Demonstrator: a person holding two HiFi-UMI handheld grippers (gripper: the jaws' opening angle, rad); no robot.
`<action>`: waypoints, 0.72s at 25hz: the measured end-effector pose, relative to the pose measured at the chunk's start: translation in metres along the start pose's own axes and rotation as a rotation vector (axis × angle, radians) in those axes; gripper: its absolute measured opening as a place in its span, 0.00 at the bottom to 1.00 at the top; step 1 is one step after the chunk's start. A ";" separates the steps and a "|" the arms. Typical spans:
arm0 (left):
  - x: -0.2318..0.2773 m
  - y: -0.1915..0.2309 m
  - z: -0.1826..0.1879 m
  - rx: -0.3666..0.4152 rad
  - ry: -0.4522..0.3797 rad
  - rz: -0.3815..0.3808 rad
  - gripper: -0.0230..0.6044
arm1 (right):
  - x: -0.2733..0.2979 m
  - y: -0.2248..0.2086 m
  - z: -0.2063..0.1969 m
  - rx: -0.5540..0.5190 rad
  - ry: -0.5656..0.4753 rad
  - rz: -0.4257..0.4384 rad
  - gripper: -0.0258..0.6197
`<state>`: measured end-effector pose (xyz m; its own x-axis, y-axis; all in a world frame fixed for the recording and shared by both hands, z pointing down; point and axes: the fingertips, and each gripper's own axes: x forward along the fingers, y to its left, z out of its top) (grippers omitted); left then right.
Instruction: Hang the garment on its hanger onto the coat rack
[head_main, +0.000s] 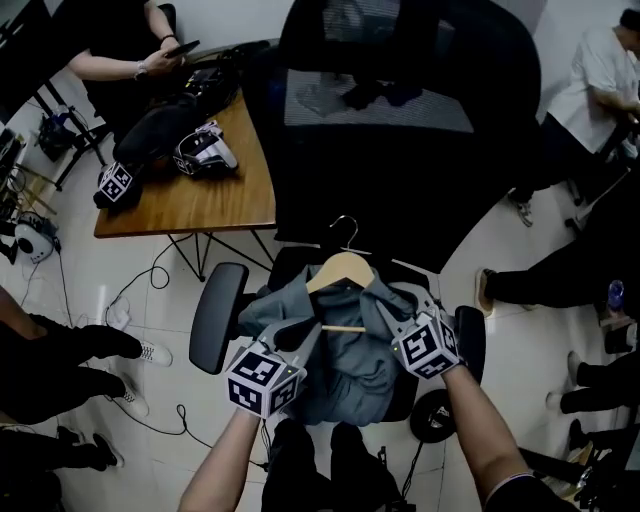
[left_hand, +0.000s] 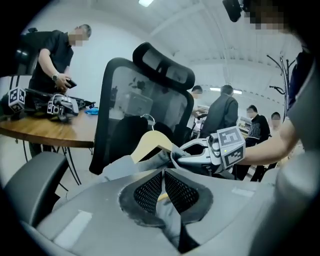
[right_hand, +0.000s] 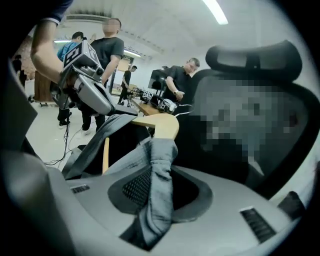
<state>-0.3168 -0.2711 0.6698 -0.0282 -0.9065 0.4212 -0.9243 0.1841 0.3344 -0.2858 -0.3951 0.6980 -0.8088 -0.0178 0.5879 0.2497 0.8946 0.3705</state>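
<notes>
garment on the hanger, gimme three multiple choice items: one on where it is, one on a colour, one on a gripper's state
1. Where is the garment?
A. on the wooden table
B. over the seat of the black office chair
C. on the floor

2. What colour is the body of the hanger?
A. pale wood
B. red
C. black

3. What state is the right gripper in?
A. open, empty
B. shut on the hanger's hook
C. shut on the garment

Answers:
1 B, the head view shows it held up above the chair's seat.
2 A, its shoulders are light wood.
3 C, grey fabric is pinched between its jaws.
</notes>
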 end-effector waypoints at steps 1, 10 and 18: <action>-0.008 -0.006 0.007 0.014 -0.014 -0.002 0.04 | -0.012 -0.004 0.010 -0.009 -0.012 -0.033 0.23; -0.068 -0.039 0.071 0.122 -0.109 -0.020 0.04 | -0.115 -0.048 0.092 -0.052 -0.142 -0.323 0.23; -0.097 -0.072 0.127 0.237 -0.205 -0.057 0.04 | -0.200 -0.089 0.155 -0.125 -0.233 -0.523 0.23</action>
<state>-0.2957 -0.2446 0.4979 -0.0274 -0.9750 0.2204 -0.9889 0.0586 0.1363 -0.2286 -0.4021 0.4360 -0.9337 -0.3312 0.1359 -0.1644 0.7337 0.6593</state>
